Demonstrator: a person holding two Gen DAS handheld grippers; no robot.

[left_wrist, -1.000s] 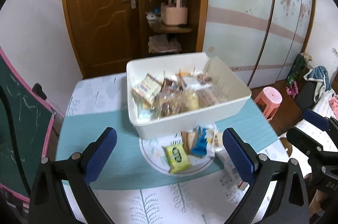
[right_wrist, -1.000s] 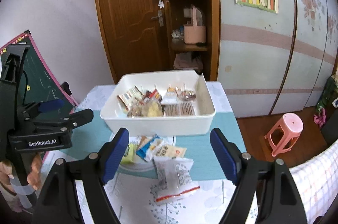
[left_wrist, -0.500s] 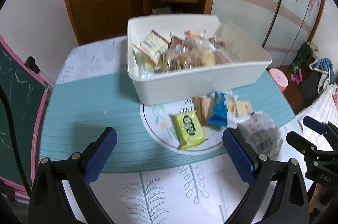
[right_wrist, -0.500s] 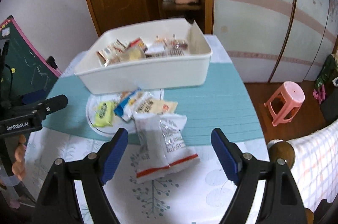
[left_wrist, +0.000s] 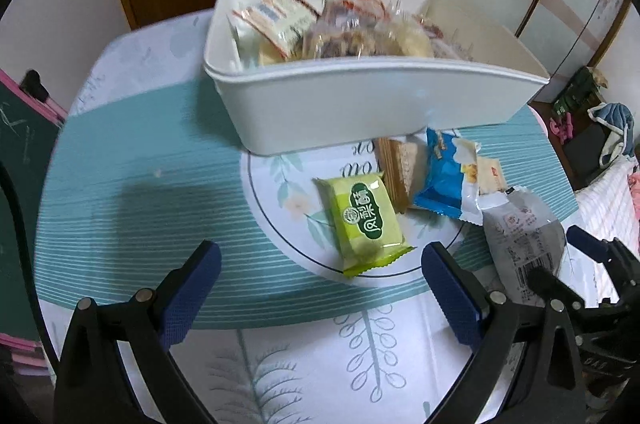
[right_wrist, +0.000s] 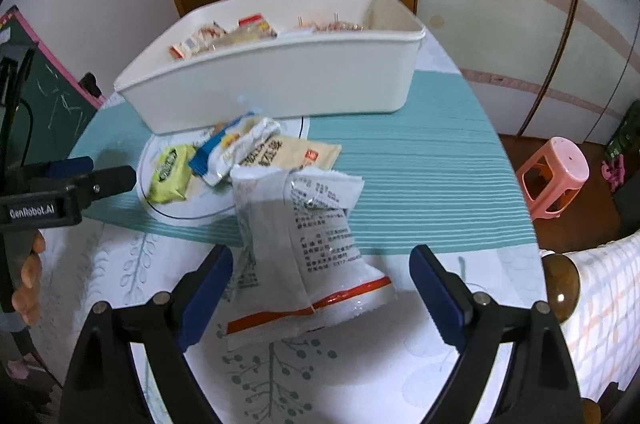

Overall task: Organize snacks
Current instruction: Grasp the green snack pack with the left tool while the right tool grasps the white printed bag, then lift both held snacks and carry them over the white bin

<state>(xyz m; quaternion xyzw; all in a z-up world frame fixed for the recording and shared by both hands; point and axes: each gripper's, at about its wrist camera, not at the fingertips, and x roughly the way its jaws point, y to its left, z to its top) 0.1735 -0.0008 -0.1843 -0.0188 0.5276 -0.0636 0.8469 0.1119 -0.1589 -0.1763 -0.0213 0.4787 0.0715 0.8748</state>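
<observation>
The white bin (left_wrist: 360,103) is sitting at the back of the table (left_wrist: 280,364), and its near wall is hiding the bottom parts of the snacks inside. The snacks in the bin (left_wrist: 340,31) are blurry, so their names are hard to read.

In front of the bin, loose snacks are lying on the round white patch of the cloth. The green packet (left_wrist: 366,222) is lying flat, just beside a brown wafer (left_wrist: 398,167) that is partly tucked under the bin's edge. A blue and white packet (left_wrist: 444,183) is lying over a cream packet (right_wrist: 288,153), so only part of that one is showing. The big silver bag (right_wrist: 304,248) with the orange stripe is lying nearest the front edge of the table.

The left gripper (left_wrist: 320,296) is hanging over the teal cloth with its jaws wide apart and nothing in them. The green packet is lying just ahead of it.

The right gripper (right_wrist: 320,296) is also spread wide, with the silver bag lying between its blue pads (right_wrist: 206,294) but not squeezed. There is bare cloth to the right of the bag.
</observation>
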